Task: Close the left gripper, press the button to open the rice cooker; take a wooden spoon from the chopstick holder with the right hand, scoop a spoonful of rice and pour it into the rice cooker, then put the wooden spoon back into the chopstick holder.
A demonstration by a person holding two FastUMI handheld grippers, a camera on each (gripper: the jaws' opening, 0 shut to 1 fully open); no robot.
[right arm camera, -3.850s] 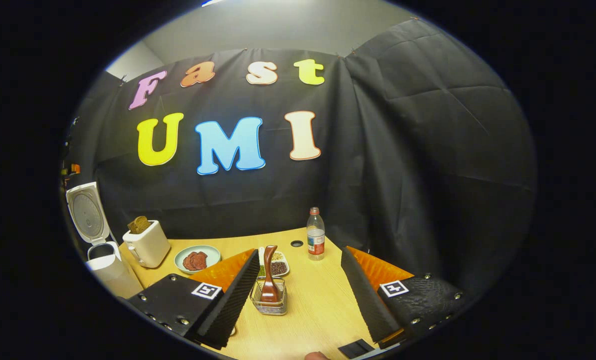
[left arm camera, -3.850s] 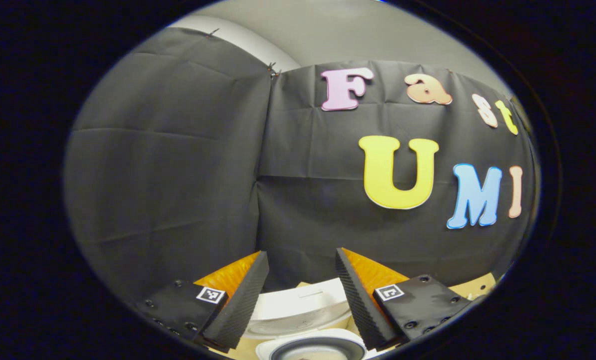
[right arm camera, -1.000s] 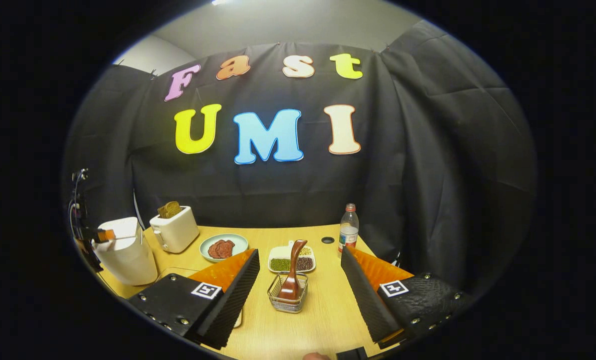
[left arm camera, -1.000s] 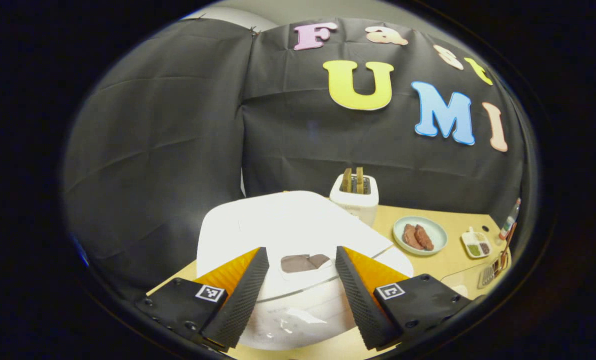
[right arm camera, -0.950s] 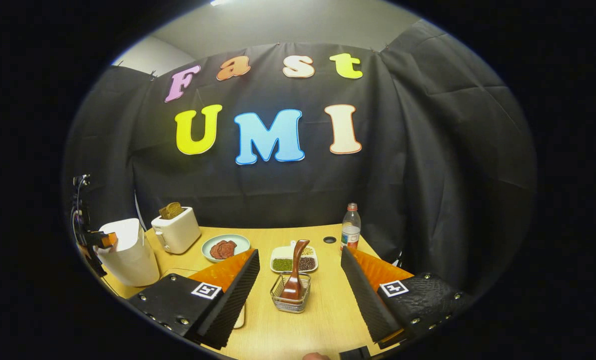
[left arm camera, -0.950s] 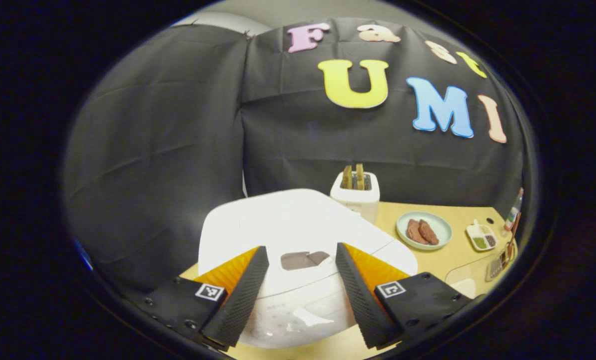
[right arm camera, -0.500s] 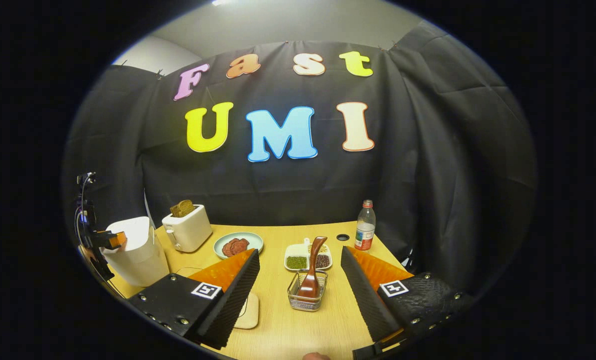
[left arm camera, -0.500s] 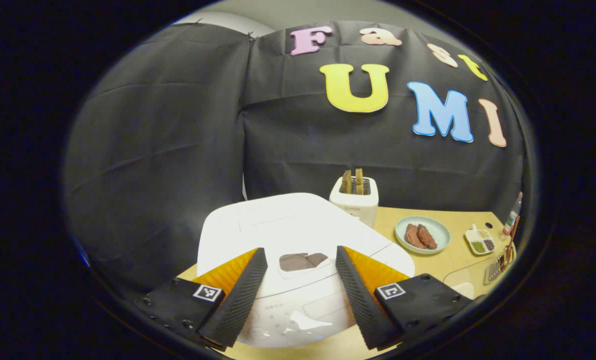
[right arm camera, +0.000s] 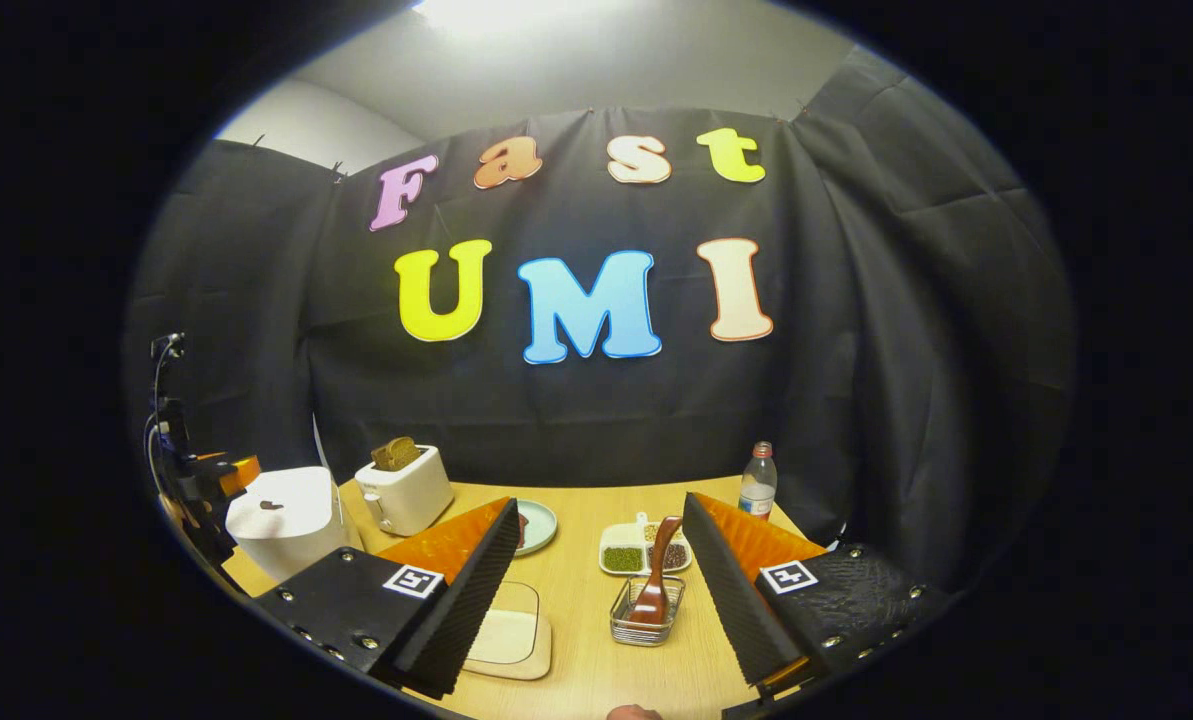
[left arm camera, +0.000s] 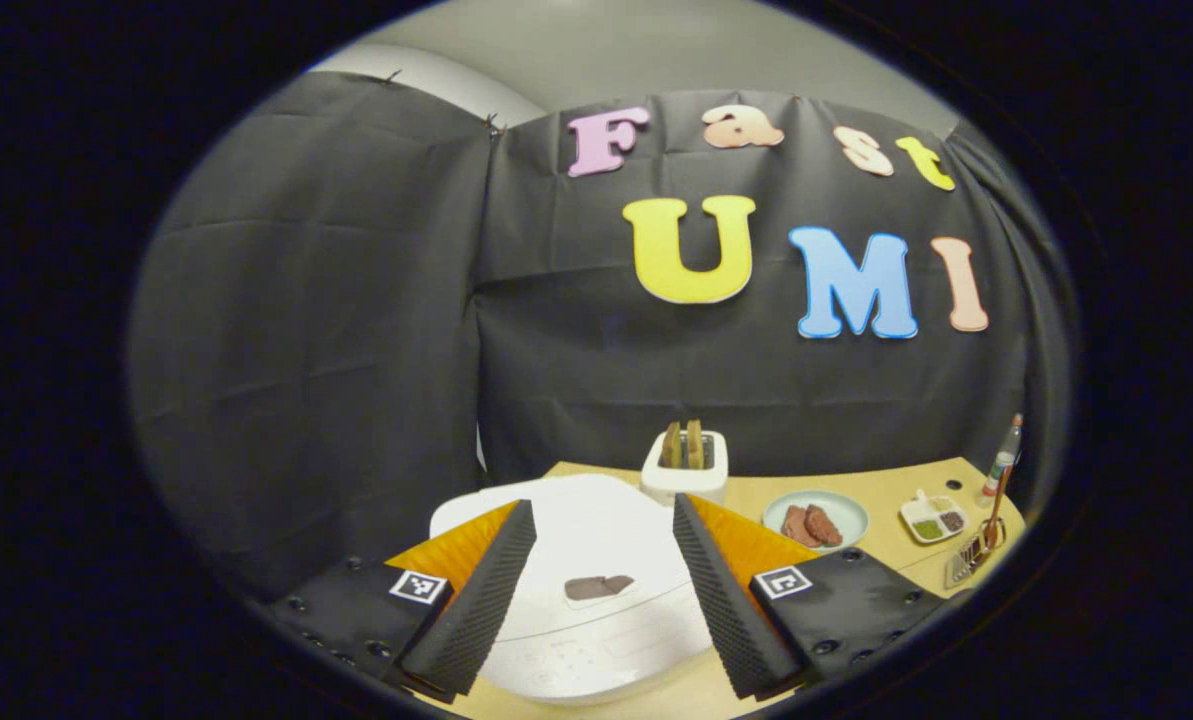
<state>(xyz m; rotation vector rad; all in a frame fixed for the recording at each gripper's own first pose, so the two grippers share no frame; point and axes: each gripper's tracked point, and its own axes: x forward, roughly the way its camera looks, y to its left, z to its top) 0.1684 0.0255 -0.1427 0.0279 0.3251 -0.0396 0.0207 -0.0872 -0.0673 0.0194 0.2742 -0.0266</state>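
My left tongs (left arm camera: 596,590) have backed off and risen from the rice cooker (left arm camera: 596,560). Half a second ago its white lid filled the space between my fingers; now it sits smaller and lower, shut, with the dark patch (left arm camera: 599,586) on the lid lying midway between my two fingers. Nearly four seconds ago that lid stood open, so it has come down since. I judge the run is back at its beginning, with the button press yet to be made.

The left tongs are spread wide, gripping nothing, and the task wants them closed before they press (so that comes first). In the right gripper view they show at the far left, hanging just beside the cooker's (right arm camera: 286,525) top.

My right tongs (right arm camera: 601,590) are also spread and empty. They have drifted, so the wire chopstick holder (right arm camera: 647,610) now sits ahead and a little right of centre, close to my right finger. The wooden spoon (right arm camera: 656,580) stands in it, handle up and leaning slightly right. Just beyond the holder lies the small divided dish of grains (right arm camera: 641,553). A pale board (right arm camera: 507,632) lies on the tabletop (right arm camera: 596,510) beside my left finger.

Nothing is scooped or poured yet.
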